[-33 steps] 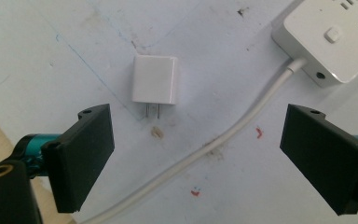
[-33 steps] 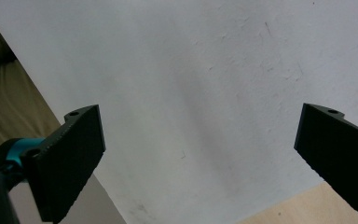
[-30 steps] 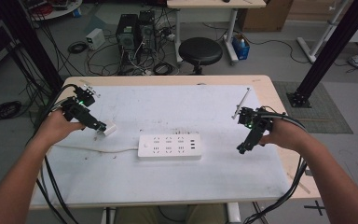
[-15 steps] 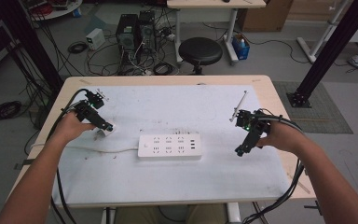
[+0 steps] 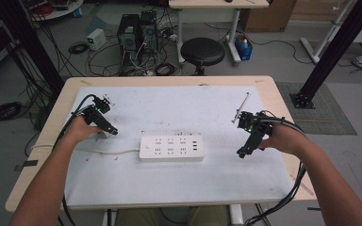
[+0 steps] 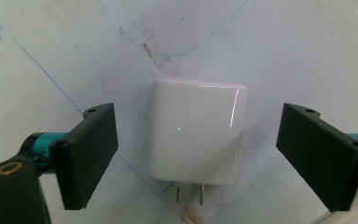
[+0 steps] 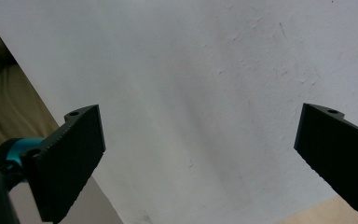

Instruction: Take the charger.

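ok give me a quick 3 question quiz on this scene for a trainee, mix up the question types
1. True or false: the left gripper is already clamped on the white charger.
2. Multiple choice: what lies between the right gripper's open jaws? A) the power strip B) bare white table cover C) a cable
3. Fill in: the charger's two metal prongs point toward the ____ of the left gripper view.

Key:
1. False: its jaws stand open on either side of the charger, apart from it.
2. B; the power strip lies mid-table between the hands.
3. Bottom.

Wooden table point(image 5: 283, 101) under a white sheet point(image 5: 188, 179); on it, power strip point(image 5: 171, 148) and charger point(image 6: 196, 131).
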Demonstrator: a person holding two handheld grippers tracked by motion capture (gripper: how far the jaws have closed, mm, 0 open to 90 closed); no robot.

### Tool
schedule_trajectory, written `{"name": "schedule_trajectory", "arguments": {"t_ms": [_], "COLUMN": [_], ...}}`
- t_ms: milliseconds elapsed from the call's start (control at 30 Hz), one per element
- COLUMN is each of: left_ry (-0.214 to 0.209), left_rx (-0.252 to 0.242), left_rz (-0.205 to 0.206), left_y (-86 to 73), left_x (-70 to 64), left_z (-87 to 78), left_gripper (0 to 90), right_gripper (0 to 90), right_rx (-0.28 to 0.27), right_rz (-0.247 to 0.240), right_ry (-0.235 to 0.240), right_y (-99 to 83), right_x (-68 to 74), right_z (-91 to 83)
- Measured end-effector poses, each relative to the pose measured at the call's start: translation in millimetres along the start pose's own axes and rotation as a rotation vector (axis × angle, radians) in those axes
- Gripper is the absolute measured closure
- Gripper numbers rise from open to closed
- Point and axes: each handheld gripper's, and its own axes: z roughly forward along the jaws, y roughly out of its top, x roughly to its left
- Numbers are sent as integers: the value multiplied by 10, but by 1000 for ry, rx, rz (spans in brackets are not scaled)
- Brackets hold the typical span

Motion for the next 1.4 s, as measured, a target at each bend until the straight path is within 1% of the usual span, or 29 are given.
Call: {"name": "schedule_trajectory", "arguments": {"t_ms": [67, 100, 167, 200, 233, 267, 333, 367, 433, 467, 567, 600, 667, 800, 833, 867, 933, 1033, 1133, 1167, 1233, 1333, 1367, 1400], "left_ry": [-3, -8, -14, -14, -24, -29, -30, -30, -28, -29, -29, -30, -30, -28, -26, -21, -26, -30, -34, -37, -42, -45, -50, -53], "left_rx": [7, 11, 24, 24, 17, 6, 5, 0, -9, -11, -1, 5, 6, 1, 0, 5, -4, -29, -63, -74, -99, -132, -146, -164], "left_rz": [-9, -9, -9, -9, -12, -15, -13, -8, -9, -10, -2, 3, 6, 28, 29, 38, 41, 53, 57, 62, 72, 97, 110, 117], "left_y": [-17, -28, -56, -56, -64, -74, -77, -77, -73, -73, -74, -75, -72, -74, -77, -76, -74, -71, -80, -86, -97, -95, -84, -73], "left_x": [15, 25, 43, 43, 44, 48, 53, 54, 58, 58, 54, 52, 51, 36, 30, 27, 9, -21, -62, -78, -108, -179, -205, -242], "left_z": [34, 48, 80, 80, 87, 90, 90, 83, 74, 72, 85, 94, 98, 91, 90, 85, 75, 7, -101, -143, -215, -367, -427, -491], "left_gripper": [173, 215, 219, 240, 240, 271, 280, 305, 322, 354, 368, 392, 393, 423, 425, 426, 425, 426, 426, 426, 426, 426, 427, 427], "right_gripper": [10, 10, 10, 10, 10, 11, 10, 11, 11, 11, 11, 11, 12, 12, 12, 13, 13, 13, 13, 13, 13, 13, 13, 13], "right_rx": [0, 6, 12, 12, 14, 15, 22, 18, 16, 23, 22, 21, 19, 21, 22, 21, 20, 11, 2, -4, -8, -8, -11, -10], "right_rz": [4, 5, 7, 7, -3, 0, -1, -11, -8, -3, -7, -9, -3, 3, -4, 1, 2, 13, 20, 16, 27, 28, 21, 26], "right_ry": [0, 4, 7, 7, 7, 7, 7, 8, 9, 12, 14, 16, 19, 18, 17, 18, 18, 13, 2, -2, -3, -1, -3, -6], "right_y": [-1, 0, 1, 1, 3, 4, 9, 10, 14, 16, 16, 12, 9, -5, -8, -9, -9, -12, -24, -27, -32, -32, -32, -31], "right_x": [3, 4, 6, 6, -2, 0, -2, -10, -9, -4, -4, -6, -3, -8, -14, -13, -12, -11, -21, -29, -21, -17, -22, -15], "right_z": [9, 20, 25, 25, 28, 30, 32, 37, 44, 46, 53, 55, 57, 59, 59, 64, 65, 56, 45, 44, 39, 32, 32, 27]}}
